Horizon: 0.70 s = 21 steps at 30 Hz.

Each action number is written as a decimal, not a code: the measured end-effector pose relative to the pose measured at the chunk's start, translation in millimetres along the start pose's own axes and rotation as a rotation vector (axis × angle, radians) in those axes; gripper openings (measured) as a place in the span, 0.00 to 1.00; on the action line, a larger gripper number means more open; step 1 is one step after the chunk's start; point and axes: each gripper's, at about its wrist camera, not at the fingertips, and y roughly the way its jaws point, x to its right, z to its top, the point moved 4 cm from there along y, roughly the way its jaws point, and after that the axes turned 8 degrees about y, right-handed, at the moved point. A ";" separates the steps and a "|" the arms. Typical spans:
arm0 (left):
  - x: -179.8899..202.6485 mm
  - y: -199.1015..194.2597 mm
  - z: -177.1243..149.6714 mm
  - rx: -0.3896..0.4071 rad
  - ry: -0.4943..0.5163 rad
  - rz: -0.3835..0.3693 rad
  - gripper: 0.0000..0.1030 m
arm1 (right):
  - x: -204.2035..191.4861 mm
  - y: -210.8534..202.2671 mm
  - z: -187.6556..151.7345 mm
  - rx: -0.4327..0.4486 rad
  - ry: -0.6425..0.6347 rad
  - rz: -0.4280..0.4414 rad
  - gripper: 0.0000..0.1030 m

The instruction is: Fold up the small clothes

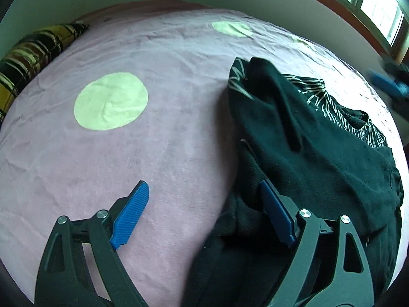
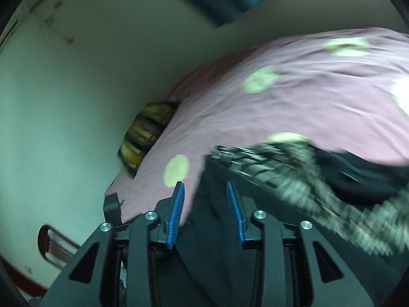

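Observation:
A crumpled pile of dark clothes lies on the right of the pink bed cover; it is black fleece with a white-lined patterned piece behind. My left gripper is wide open just above the pile's left edge. Its right finger is over the black cloth and its left finger over bare cover. In the blurred right wrist view, my right gripper stands partly open above the black cloth, with nothing pinched between its pads. The patterned piece trails to the right.
The cover carries pale green dots. A yellow-and-black plaid pillow lies at the bed's far left against the wall, also the plaid pillow. A window is at the upper right. A blurred blue shape shows at the right edge.

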 end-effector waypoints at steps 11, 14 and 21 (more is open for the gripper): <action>-6.5 1.2 -10.1 0.018 0.008 -0.005 0.86 | 2.9 161.3 29.8 -0.279 0.011 -0.204 0.44; -10.3 0.7 -11.9 0.034 -0.001 0.011 0.86 | 5.2 170.6 25.0 -0.303 0.021 -0.178 0.13; -46.2 8.0 -17.2 0.009 -0.085 0.180 0.67 | 0.0 187.0 33.5 -0.252 0.082 -0.023 0.10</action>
